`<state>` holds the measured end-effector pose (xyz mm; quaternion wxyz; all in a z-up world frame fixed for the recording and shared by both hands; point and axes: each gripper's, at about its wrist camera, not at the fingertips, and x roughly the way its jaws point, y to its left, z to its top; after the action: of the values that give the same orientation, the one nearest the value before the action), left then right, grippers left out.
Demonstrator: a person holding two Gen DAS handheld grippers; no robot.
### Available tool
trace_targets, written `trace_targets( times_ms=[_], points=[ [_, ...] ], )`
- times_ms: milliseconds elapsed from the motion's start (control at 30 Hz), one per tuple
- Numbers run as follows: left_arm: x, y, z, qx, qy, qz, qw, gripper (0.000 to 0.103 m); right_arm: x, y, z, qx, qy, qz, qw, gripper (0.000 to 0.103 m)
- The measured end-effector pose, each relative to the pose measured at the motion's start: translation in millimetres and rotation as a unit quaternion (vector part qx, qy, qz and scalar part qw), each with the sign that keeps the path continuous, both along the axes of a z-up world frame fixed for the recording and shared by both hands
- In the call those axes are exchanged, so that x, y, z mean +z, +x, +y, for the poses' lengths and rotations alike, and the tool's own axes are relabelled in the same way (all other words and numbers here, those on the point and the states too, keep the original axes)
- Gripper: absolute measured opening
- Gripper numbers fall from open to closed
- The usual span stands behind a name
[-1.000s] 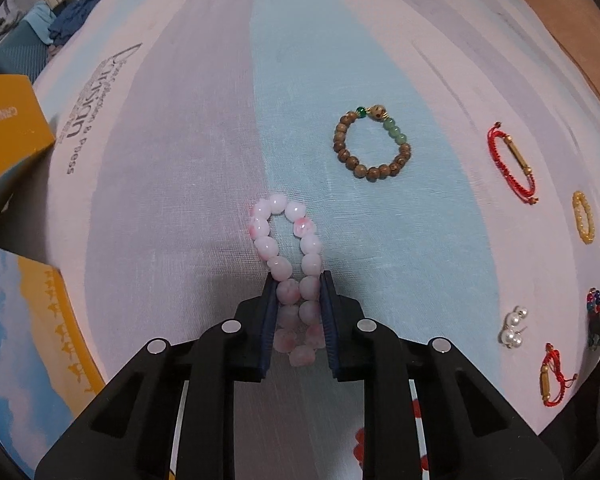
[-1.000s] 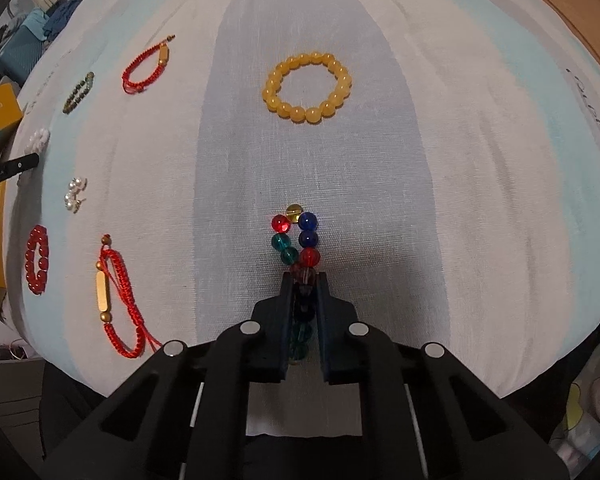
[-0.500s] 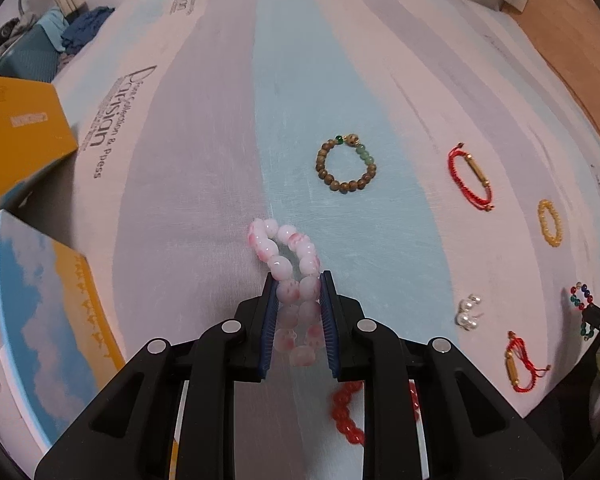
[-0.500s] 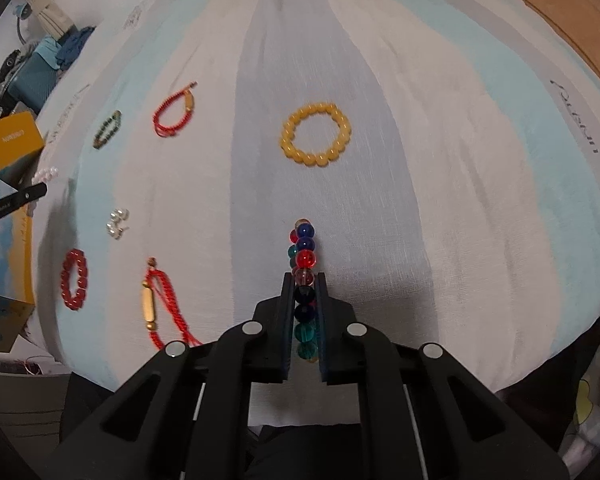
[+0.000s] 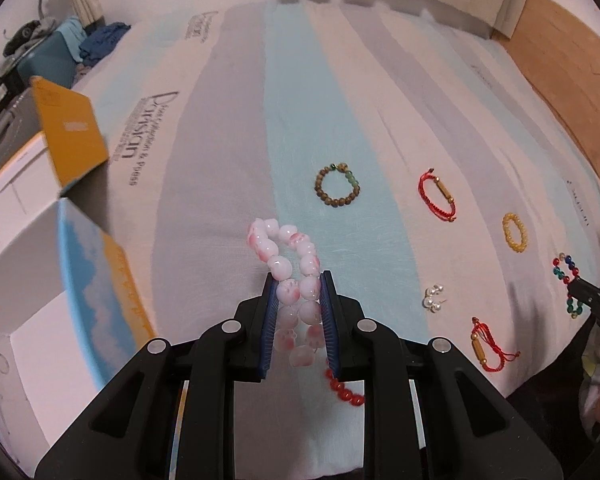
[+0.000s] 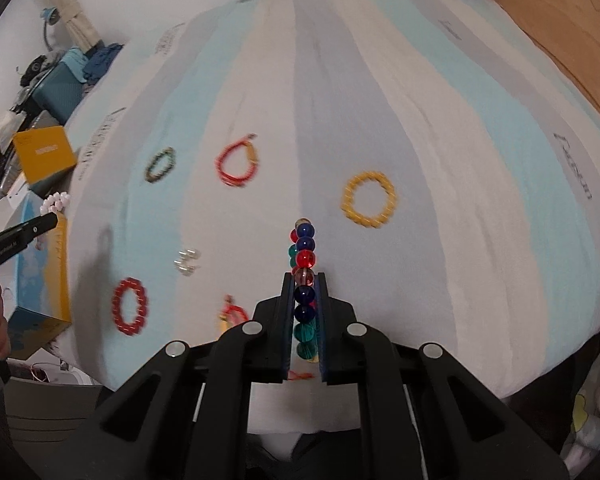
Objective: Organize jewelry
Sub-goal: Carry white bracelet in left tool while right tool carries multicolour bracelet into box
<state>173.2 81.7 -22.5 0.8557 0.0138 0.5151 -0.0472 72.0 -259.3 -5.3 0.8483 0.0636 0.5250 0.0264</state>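
My left gripper [image 5: 298, 282] is shut on a pink-and-white bead bracelet [image 5: 286, 248], held up off the striped cloth [image 5: 228, 128]. A bracelet of blue, red and teal glass beads [image 6: 305, 258] stands on edge in my right gripper [image 6: 304, 278], which is shut on it above the cloth [image 6: 440, 140]. That bracelet [image 5: 568, 276] and the right gripper's tip show at the right edge of the left wrist view. The pink bracelet [image 6: 55, 201] and the left gripper's finger appear at the left edge of the right wrist view.
On the cloth lie a brown-and-green bead bracelet [image 5: 337, 185], two red cord bracelets [image 5: 436, 196] [image 5: 488, 350], a yellow bead bracelet [image 6: 368, 199], pearl earrings [image 5: 433, 299] and a red bead bracelet [image 6: 130, 306]. Yellow and blue-and-white boxes [image 5: 68, 136] [image 5: 88, 280] stand left.
Both grippers rose from the cloth with their bracelets, so the cloth and the other jewelry look smaller and farther. The pink bracelet now hangs free instead of lying on the cloth.
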Motion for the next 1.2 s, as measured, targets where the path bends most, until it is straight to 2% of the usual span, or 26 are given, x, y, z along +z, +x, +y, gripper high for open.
trace_targets(
  times_ms=[333, 633, 967, 1200],
  points=[
    [43.6, -39.9, 70.9, 0.055, -0.002, -0.036, 0.9979, 0.02, 39.9, 10.8, 99.7, 0.063, 0.001, -0.038, 0.997, 0.009],
    [63.5, -82.9, 169.4, 0.128, 0.001, -0.047, 0.9906, 0.02, 68.1, 5.5, 229.7, 0.158, 0.009, -0.063, 0.985, 0.009],
    [51.9, -128.5, 265.8, 0.196, -0.003, -0.032, 0.9802, 0.02, 71.6, -21.1, 382.2, 0.267, 0.015, -0.06, 0.962, 0.009],
    [28.3, -148.5, 314.2, 0.229, -0.013, -0.003, 0.9734, 0.02, 43.1, -29.3, 460.7, 0.317, 0.005, -0.017, 0.948, 0.009]
  ],
)
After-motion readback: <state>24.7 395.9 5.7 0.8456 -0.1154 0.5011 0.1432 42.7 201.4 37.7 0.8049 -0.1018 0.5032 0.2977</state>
